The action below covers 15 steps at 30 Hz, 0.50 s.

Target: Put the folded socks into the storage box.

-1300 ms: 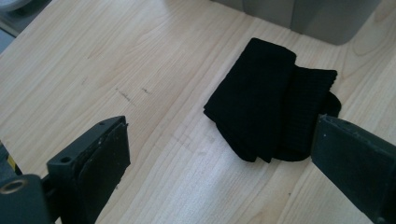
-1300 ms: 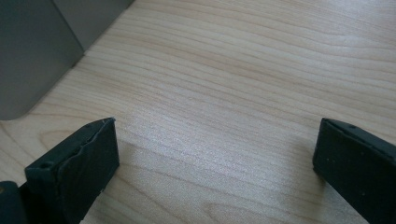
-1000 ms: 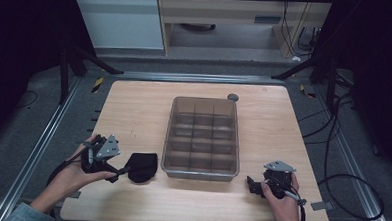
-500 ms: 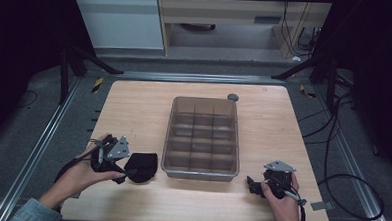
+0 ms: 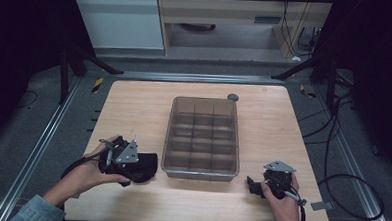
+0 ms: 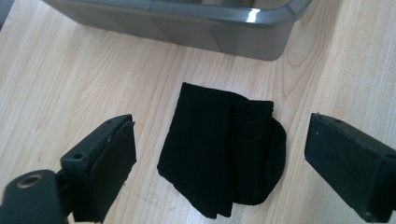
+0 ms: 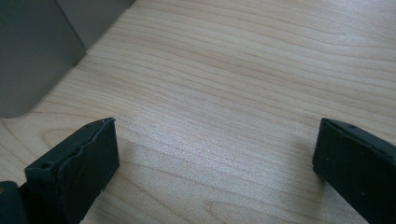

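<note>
A folded black sock lies flat on the wooden table, just off the front left corner of a grey divided bin. My left gripper is open, one jaw on each side of the sock, touching neither edge. In the high view the left gripper covers much of the sock. My right gripper rests near the table's front right, open over bare wood, with nothing between its jaws. The bin's corner stands to its left.
The bin's wall runs just beyond the sock. A small dark round object sits on the table behind the bin. Metal rails flank the table, and cables trail on the floor at right.
My left gripper has moved right, from the table's left edge to over the sock. The right gripper and the bin have stayed put.
</note>
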Available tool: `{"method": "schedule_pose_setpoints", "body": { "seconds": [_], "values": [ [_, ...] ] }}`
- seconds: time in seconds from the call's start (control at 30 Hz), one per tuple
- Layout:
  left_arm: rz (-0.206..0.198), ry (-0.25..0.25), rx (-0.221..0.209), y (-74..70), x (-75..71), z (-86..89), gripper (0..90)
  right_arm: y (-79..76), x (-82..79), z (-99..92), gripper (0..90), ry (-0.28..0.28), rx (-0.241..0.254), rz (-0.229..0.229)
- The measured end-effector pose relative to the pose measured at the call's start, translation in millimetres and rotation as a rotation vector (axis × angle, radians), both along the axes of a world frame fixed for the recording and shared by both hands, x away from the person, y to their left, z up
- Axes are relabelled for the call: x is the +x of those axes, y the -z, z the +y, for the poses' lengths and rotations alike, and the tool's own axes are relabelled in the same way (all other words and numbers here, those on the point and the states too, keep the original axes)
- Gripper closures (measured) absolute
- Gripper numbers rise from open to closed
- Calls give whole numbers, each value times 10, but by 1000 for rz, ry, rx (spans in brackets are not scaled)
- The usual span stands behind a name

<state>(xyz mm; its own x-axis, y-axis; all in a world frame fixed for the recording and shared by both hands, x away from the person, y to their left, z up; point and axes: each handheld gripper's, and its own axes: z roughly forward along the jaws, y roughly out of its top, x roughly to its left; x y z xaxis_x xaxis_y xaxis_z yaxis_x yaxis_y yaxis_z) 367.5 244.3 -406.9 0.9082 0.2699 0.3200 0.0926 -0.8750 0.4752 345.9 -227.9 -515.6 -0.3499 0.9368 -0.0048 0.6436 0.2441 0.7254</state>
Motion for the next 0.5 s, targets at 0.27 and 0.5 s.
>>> {"method": "schedule_pose_setpoints", "body": {
  "seconds": [0.27, 0.5],
  "values": [
    [5, 51, 74, 82, -17, -32, 162, 1, -3, -1, 7, -4, -2, 0],
    [31, 76, 113, 257, -27, -144, 167, -1, -5, 1, 7, -4, 2, 2]
  ]
}}
